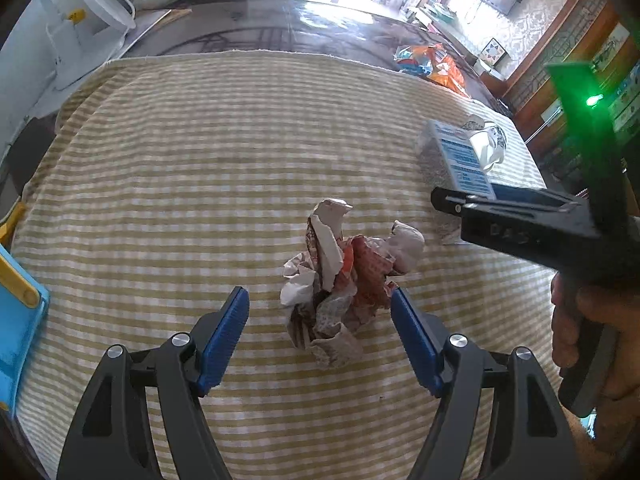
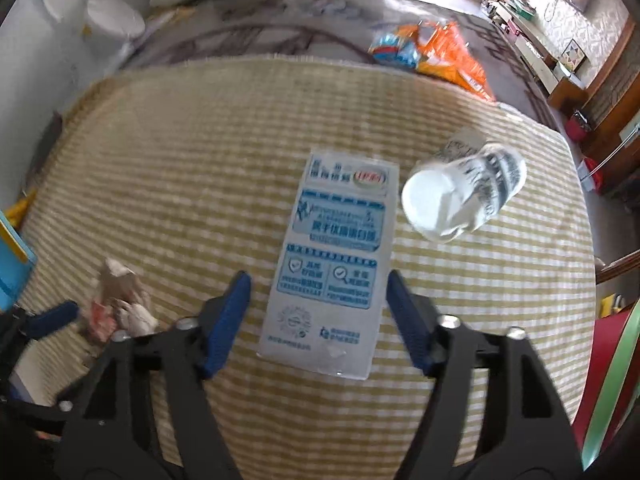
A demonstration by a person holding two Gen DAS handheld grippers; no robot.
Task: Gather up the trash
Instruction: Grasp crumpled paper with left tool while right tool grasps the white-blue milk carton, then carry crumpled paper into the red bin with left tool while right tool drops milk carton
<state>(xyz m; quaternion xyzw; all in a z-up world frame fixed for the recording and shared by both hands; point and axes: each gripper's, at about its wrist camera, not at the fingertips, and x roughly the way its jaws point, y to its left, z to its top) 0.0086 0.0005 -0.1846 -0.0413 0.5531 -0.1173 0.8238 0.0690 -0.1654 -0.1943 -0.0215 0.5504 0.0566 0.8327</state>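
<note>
A crumpled red-and-white paper wrapper (image 1: 344, 276) lies on the yellow striped cloth (image 1: 180, 168). My left gripper (image 1: 320, 300) is open, its blue pads on either side of the wrapper's near end, not closed on it. A flat white carton with blue print (image 2: 332, 268) lies on the cloth; my right gripper (image 2: 318, 284) is open with its jaws on either side of the carton's near half. A crushed paper cup (image 2: 460, 196) lies on its side just right of the carton. The wrapper also shows in the right wrist view (image 2: 116, 304), and the carton in the left wrist view (image 1: 460, 160).
An orange and blue snack bag (image 2: 436, 56) lies on the bare table beyond the cloth. A white jug (image 1: 108, 4) stands at the far left. A blue and yellow object (image 1: 16, 312) sits at the cloth's left edge. The right gripper's body (image 1: 560, 224) crosses the left view.
</note>
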